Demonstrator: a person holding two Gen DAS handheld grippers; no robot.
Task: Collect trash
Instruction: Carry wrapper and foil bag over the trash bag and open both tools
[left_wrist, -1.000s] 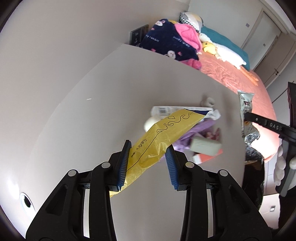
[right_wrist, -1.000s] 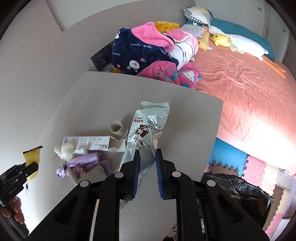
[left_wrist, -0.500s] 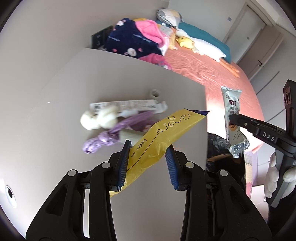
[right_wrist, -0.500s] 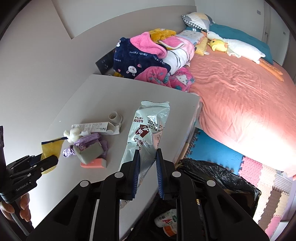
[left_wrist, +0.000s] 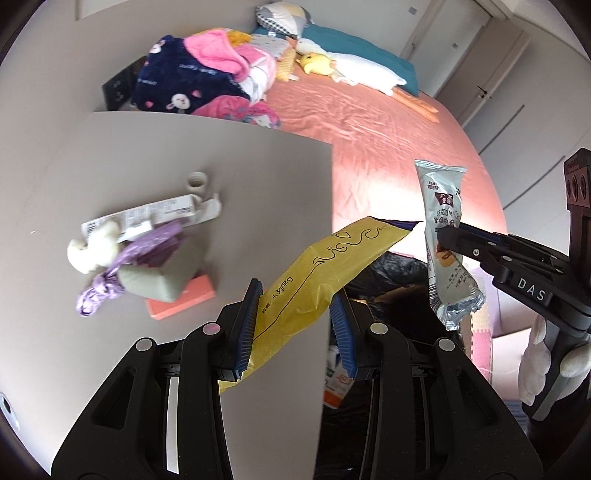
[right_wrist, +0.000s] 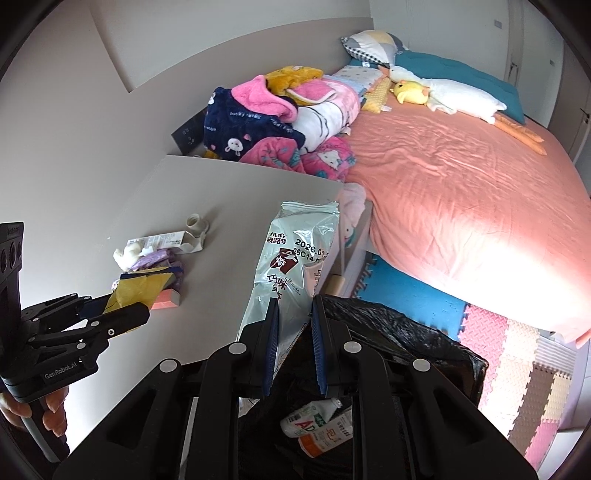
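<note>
My left gripper (left_wrist: 295, 295) is shut on a yellow wrapper (left_wrist: 325, 273) and holds it over the table's right edge, above the black trash bag (left_wrist: 391, 269). My right gripper (right_wrist: 293, 308) is shut on a silver snack wrapper (right_wrist: 295, 254) and holds it above the open black trash bag (right_wrist: 399, 343), which holds a small bottle (right_wrist: 306, 417) and a carton (right_wrist: 328, 434). The right gripper with the silver wrapper (left_wrist: 443, 236) also shows at the right of the left wrist view. The left gripper with the yellow wrapper (right_wrist: 136, 284) shows at the left of the right wrist view.
A pile of trash stays on the grey table (left_wrist: 147, 147): a white box (left_wrist: 147, 216), a purple wrapper (left_wrist: 125, 266), a grey-green block (left_wrist: 155, 280), an orange block (left_wrist: 184, 299), a white lump (left_wrist: 92, 247) and a small roll (left_wrist: 197, 181). A pink bed (right_wrist: 461, 177) and foam mats (right_wrist: 517, 350) lie to the right.
Both grippers have swung right with their wrappers, away from the pile on the table. They now hang over the trash bag beside the table's edge.
</note>
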